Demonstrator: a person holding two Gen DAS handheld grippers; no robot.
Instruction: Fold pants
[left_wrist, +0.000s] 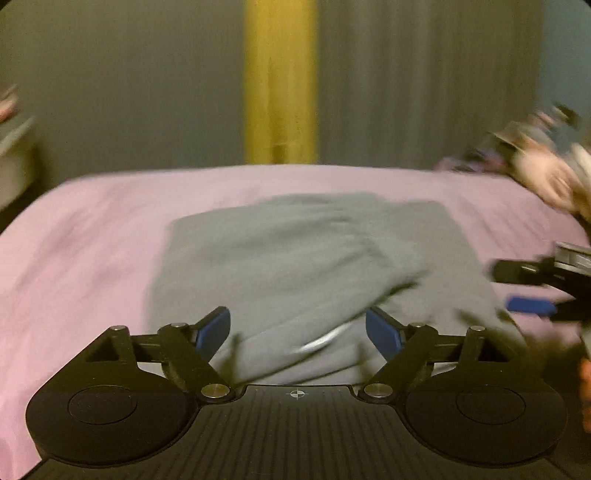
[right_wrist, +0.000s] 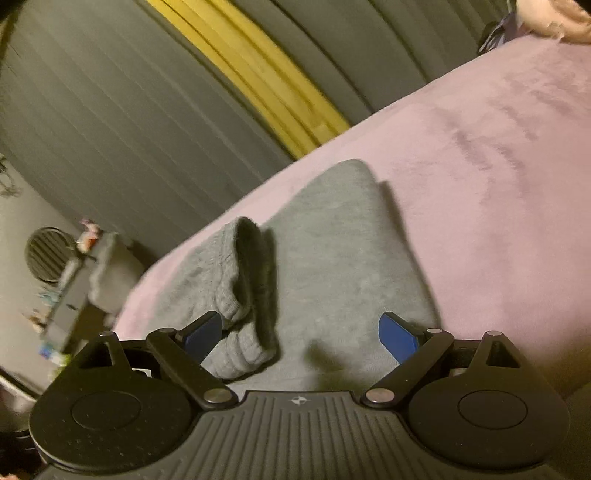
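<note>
From the left wrist view everything smears with motion: the folded grey fleece pants (left_wrist: 295, 266) lose their edges, and a pale streak (left_wrist: 325, 338) on their near side could be a drawstring or a label, too blurred to tell. Far right on the pink plush bedspread (left_wrist: 92, 240), a heap of pale and dark clothing (left_wrist: 535, 162) is blurred and cut by the frame's edge. The other black gripper with blue pads (left_wrist: 532, 291) enters from the right, its body out of frame. In the right wrist view, the cluttered grey bedside table (right_wrist: 74, 291) at far left holds small items too tiny to identify.
</note>
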